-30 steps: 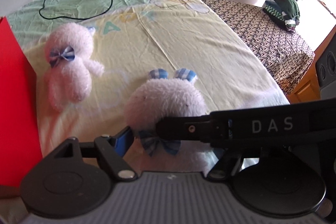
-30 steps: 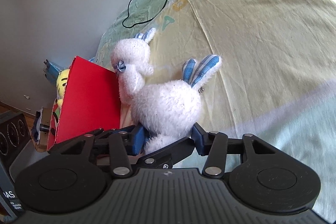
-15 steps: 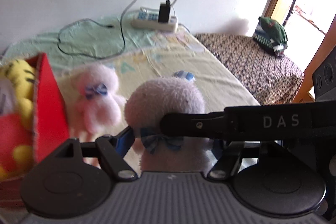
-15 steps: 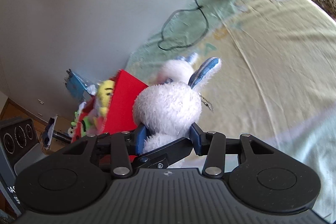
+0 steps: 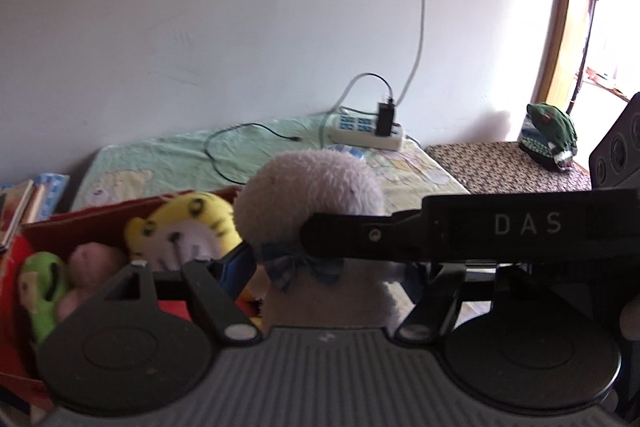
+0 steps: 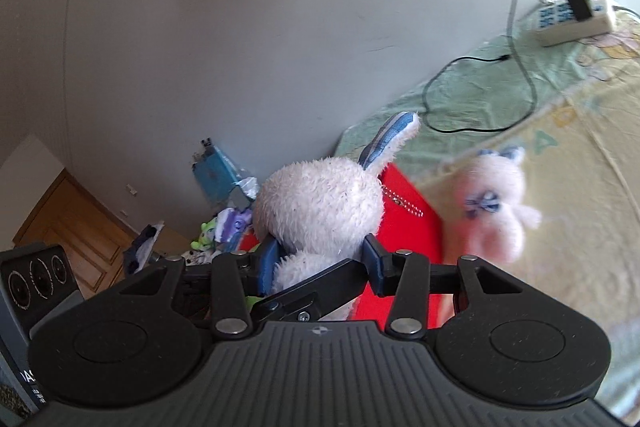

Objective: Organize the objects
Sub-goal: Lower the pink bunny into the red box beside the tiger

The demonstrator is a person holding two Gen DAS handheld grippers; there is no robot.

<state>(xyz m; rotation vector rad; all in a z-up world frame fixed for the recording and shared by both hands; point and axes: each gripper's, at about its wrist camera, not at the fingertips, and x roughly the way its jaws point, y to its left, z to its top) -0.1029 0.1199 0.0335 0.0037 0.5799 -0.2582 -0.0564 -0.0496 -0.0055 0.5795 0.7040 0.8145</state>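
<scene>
A white plush bunny (image 5: 312, 195) with a blue checked bow hangs in the air, and my left gripper (image 5: 326, 271) is shut on it. My right gripper (image 6: 320, 259) is shut on the same bunny (image 6: 320, 199), blue pads pressing its sides, striped ear up. The bunny is over the near edge of the red box (image 5: 100, 215), which holds a yellow tiger plush (image 5: 188, 227), a pink plush (image 5: 92, 263) and a green plush (image 5: 40, 287). A second white bunny (image 6: 496, 203) lies on the bed just right of the red box (image 6: 404, 227). A black bar marked DAS (image 5: 520, 223) crosses in front of the held bunny.
A white power strip (image 5: 368, 135) with a black charger and a loose black cable (image 6: 480, 95) lie at the back of the bed by the wall. A patterned seat (image 5: 508, 167) with a green bundle stands right. Clutter (image 6: 224, 187) sits on the floor beyond the box.
Both grippers have lifted the bunny off the bed and carried it left, up over the red box. The second bunny has stayed on the bed.
</scene>
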